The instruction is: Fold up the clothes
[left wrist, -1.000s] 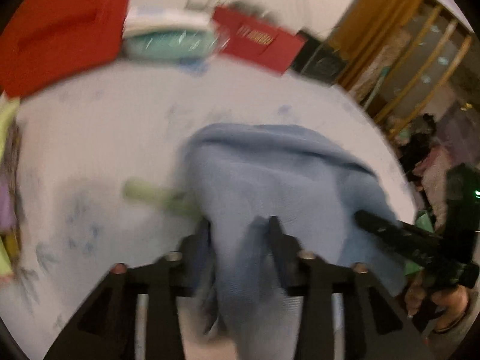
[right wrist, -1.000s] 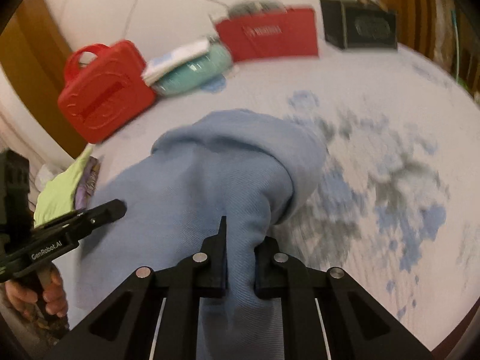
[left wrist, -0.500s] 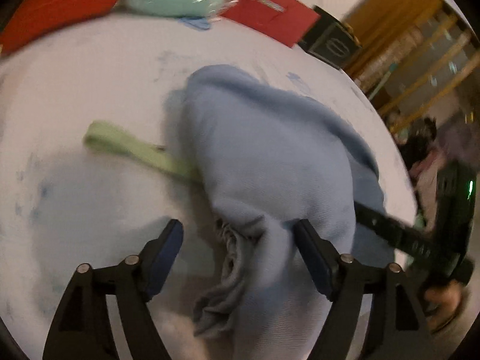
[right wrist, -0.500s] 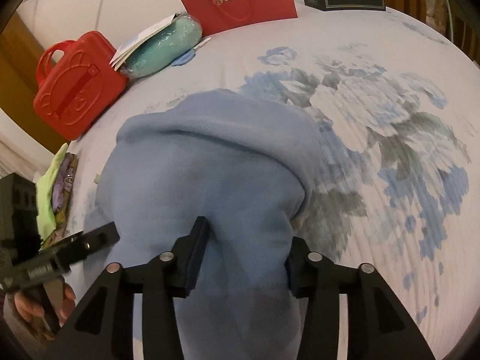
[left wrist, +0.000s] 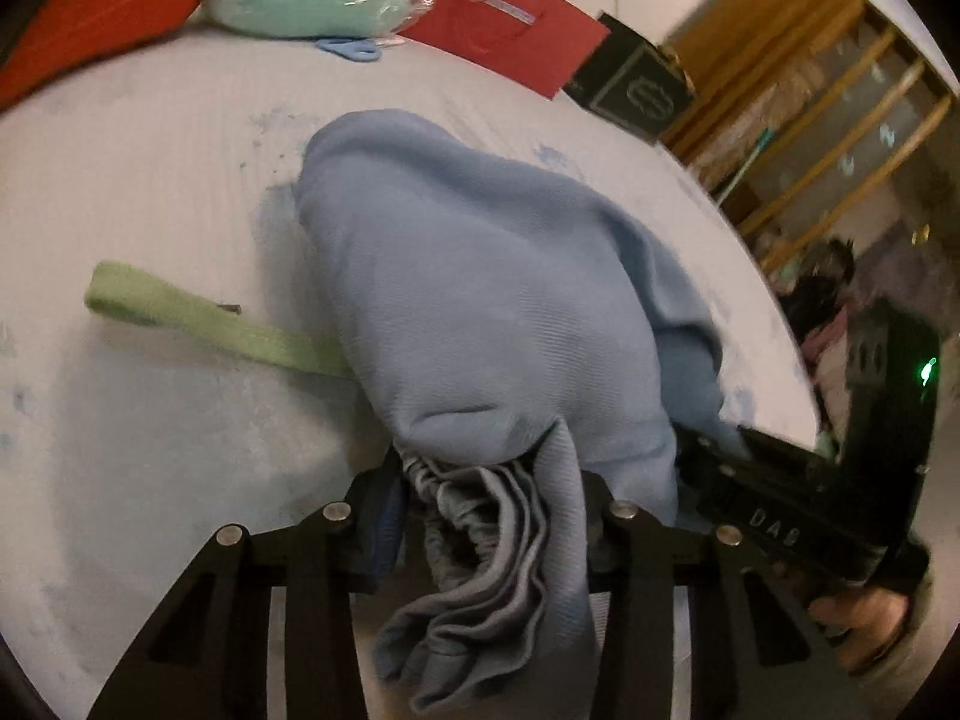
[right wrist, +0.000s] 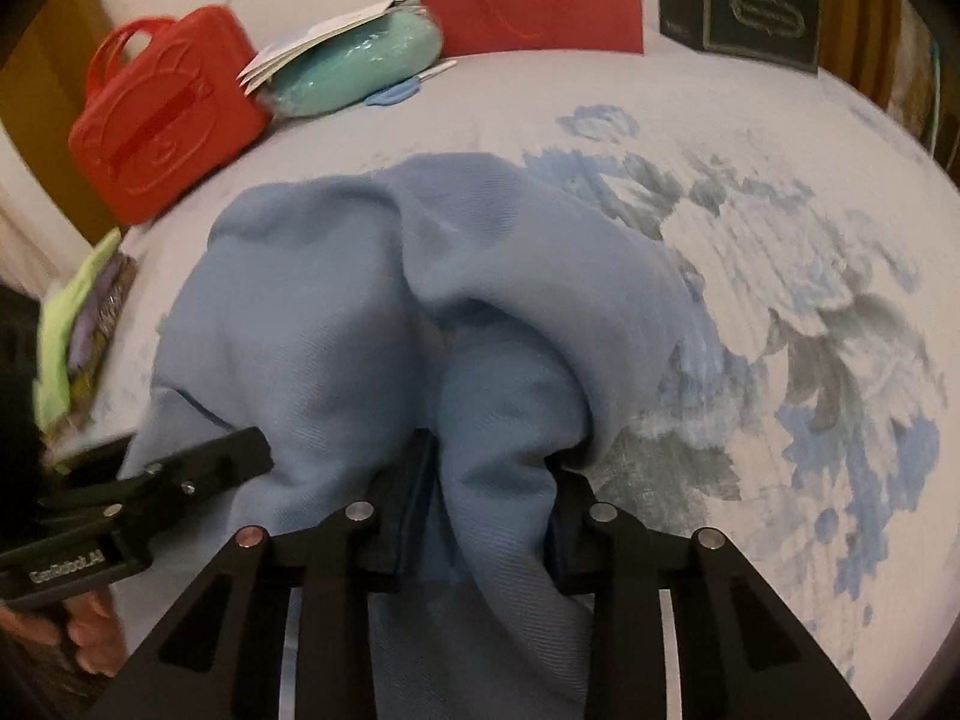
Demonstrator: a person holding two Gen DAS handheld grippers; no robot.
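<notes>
Left wrist view shows one light blue garment (left wrist: 492, 312) heaped on the bed (left wrist: 150, 180), its gathered elastic edge bunched between the closing jaws of the left gripper (left wrist: 489, 522), whose pads already press the fabric from both sides. One green strap (left wrist: 204, 324) runs out from under the garment onto bare sheet at the left. Right wrist view shows the right gripper (right wrist: 489, 516) likewise closing on a thick fold of the same garment. Along the bed's far edge stand one red hard case (right wrist: 162, 114), one mint-green wrapped bundle (right wrist: 354, 72) with papers on top, one red paper bag (right wrist: 534, 0) with blurred silver lettering, and one black box (right wrist: 744, 6) with an oval emblem. "GenRobot.AI" reads on the left gripper's body. Open floral sheet lies to the right; folded clothes (right wrist: 78, 330) sit at the left edge.
</notes>
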